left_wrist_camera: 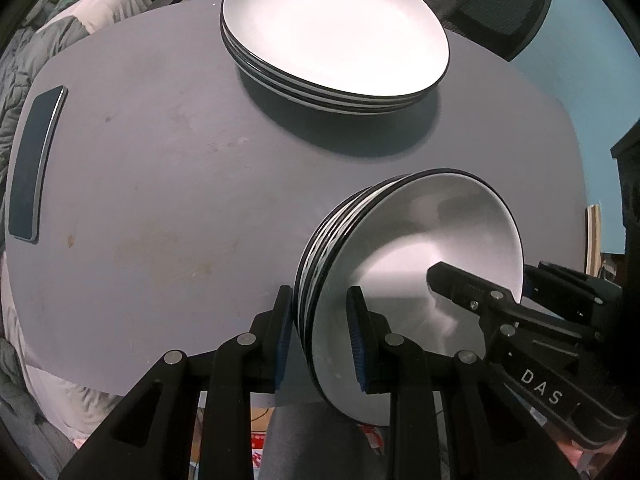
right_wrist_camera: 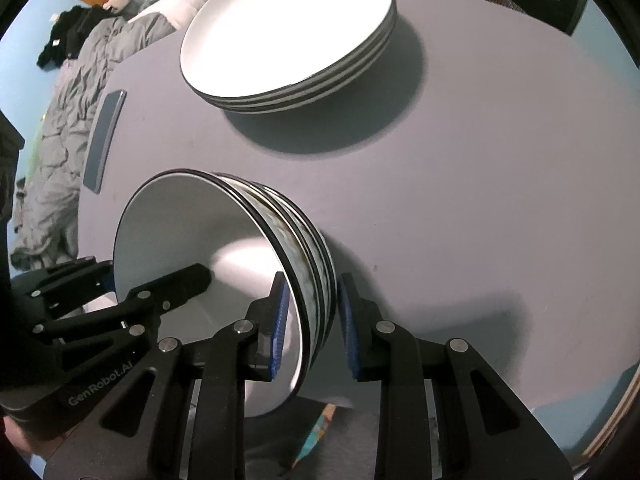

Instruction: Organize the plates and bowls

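A nested stack of bowls (left_wrist_camera: 420,232) (right_wrist_camera: 180,220), white inside with black rims and dark patterned outsides, hangs tilted over the near part of the grey table (left_wrist_camera: 160,200). My left gripper (left_wrist_camera: 320,340) is shut on its rim, one pad inside the top bowl and one outside the stack. My right gripper (right_wrist_camera: 310,320) grips the opposite rim the same way. Each gripper shows in the other's view: the right gripper (left_wrist_camera: 484,276) and the left gripper (right_wrist_camera: 150,272). A stack of white plates (left_wrist_camera: 332,32) (right_wrist_camera: 288,28) sits at the far side of the table.
A dark phone (left_wrist_camera: 34,164) (right_wrist_camera: 104,140) lies flat near the table's left edge. A black mesh chair (left_wrist_camera: 508,4) stands behind the table. Grey bedding (right_wrist_camera: 52,140) lies off to the left. Bare tabletop (right_wrist_camera: 480,200) stretches between the bowls and the plates.
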Motion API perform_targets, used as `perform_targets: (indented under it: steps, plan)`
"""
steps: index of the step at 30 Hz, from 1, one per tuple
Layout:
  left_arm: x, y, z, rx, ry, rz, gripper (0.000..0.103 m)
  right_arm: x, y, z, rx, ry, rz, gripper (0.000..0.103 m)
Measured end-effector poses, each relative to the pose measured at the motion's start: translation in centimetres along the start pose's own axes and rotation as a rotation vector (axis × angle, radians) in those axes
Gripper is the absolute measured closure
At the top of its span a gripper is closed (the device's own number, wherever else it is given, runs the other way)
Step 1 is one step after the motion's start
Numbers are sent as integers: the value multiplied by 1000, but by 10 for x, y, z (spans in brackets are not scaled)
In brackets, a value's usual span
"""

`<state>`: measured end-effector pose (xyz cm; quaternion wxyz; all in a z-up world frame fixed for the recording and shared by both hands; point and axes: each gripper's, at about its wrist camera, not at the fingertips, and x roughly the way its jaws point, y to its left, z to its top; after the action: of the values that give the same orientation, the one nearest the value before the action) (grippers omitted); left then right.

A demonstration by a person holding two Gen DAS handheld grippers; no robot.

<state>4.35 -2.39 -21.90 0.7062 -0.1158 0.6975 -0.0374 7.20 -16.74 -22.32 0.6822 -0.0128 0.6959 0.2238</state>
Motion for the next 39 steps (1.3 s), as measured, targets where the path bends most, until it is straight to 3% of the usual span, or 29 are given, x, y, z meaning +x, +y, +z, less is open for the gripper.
perform_targets:
  steps: [8,15,24,35,39]
  plan:
    - [0,14,-3,-23,-3,-57,69,-1,-1,-11,42,-28,6,77]
    - [-1,4,-7,43,-23,-23,69,-4,-8,-16,74,-44,22,77]
    - [2,0,-10,40,-20,-32,70,-5,-10,-13,70,-26,28,77]
    - [-2,7,-2,-28,-4,-30,71,-5,-5,-7,30,2,23,78]
    - [-4,21,-3,-101,-3,-59,74,-2,0,-4,6,21,18,78]
